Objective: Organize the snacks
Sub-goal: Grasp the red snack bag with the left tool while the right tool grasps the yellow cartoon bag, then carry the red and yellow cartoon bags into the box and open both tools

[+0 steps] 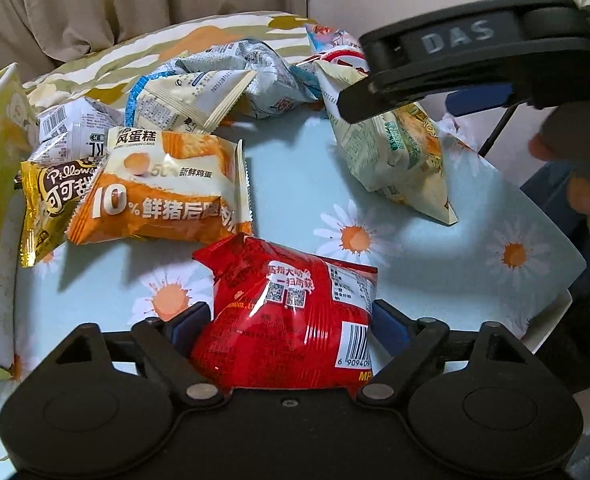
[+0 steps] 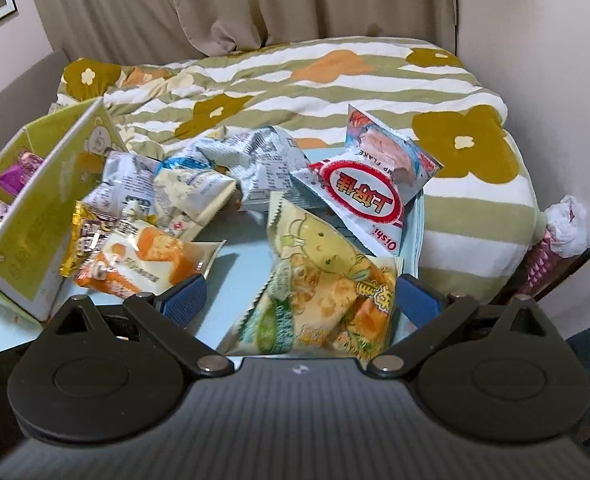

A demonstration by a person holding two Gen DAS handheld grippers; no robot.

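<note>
**Snack colours on a daisy counter**

Between the left jaws, a red packet (image 1: 283,312); beyond them an orange-and-white cake packet (image 1: 163,192) and gold wrapper (image 1: 45,208). The counter (image 1: 295,184) is pale blue with white daisies; the box (image 2: 43,216) yellow-green.

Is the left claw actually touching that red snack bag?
Touching. In the left wrist view, the left gripper has both blue pads against the sides of the red snack bag.

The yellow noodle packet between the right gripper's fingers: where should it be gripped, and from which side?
Grip the yellow noodle packet across its puffy middle, coming from above at its near end. It lies flat on the table, its crimped edges flanking the open right gripper.
</note>
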